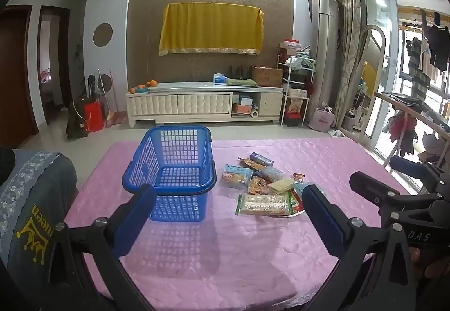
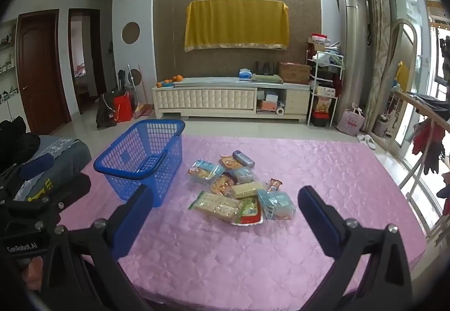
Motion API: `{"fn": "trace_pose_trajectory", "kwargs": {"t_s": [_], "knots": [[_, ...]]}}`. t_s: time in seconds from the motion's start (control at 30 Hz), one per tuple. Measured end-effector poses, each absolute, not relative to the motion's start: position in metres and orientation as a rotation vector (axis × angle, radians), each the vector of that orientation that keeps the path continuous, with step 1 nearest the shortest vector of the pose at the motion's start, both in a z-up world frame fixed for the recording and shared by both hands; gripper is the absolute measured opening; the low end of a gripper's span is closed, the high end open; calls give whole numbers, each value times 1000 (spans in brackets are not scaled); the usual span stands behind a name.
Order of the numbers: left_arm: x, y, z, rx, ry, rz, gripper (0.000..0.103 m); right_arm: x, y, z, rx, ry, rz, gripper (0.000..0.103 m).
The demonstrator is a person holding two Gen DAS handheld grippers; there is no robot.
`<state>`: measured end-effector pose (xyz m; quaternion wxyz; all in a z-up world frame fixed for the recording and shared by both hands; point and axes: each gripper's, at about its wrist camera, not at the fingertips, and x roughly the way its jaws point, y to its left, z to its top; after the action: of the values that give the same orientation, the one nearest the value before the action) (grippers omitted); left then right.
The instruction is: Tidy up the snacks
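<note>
A blue plastic basket (image 1: 171, 170) (image 2: 140, 159) stands empty on the pink tablecloth (image 1: 225, 254) (image 2: 337, 184), left of centre. Right of it lies a pile of snack packets (image 1: 264, 187) (image 2: 236, 193): a long cracker pack (image 1: 264, 204) (image 2: 219, 205), a pale blue packet (image 2: 277, 202), a purple tube (image 1: 261, 159) (image 2: 243, 158) at the far end. My left gripper (image 1: 227, 198) is open, short of the basket and pile. My right gripper (image 2: 225, 198) is open too, with the pile beyond its fingertips, nothing held. The right gripper's body (image 1: 399, 204) shows at the right edge of the left wrist view.
A chair back draped with grey clothing (image 1: 31, 207) (image 2: 56, 153) stands at the table's left. A white TV cabinet (image 1: 202, 103) lines the far wall. A drying rack with clothes (image 1: 416, 125) and a railing (image 2: 422, 119) stand at the right by the window.
</note>
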<state>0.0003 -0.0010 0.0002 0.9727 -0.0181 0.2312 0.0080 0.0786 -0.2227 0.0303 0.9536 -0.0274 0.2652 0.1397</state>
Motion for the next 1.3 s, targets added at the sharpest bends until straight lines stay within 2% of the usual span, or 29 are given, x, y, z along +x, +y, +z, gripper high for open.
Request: {"fn": "trace_pose_trajectory", "kwargs": {"t_s": [1.3], "knots": [[-3,2,0,-79,472,-5,103,77,-222,28,-53,552,291,103]]}}
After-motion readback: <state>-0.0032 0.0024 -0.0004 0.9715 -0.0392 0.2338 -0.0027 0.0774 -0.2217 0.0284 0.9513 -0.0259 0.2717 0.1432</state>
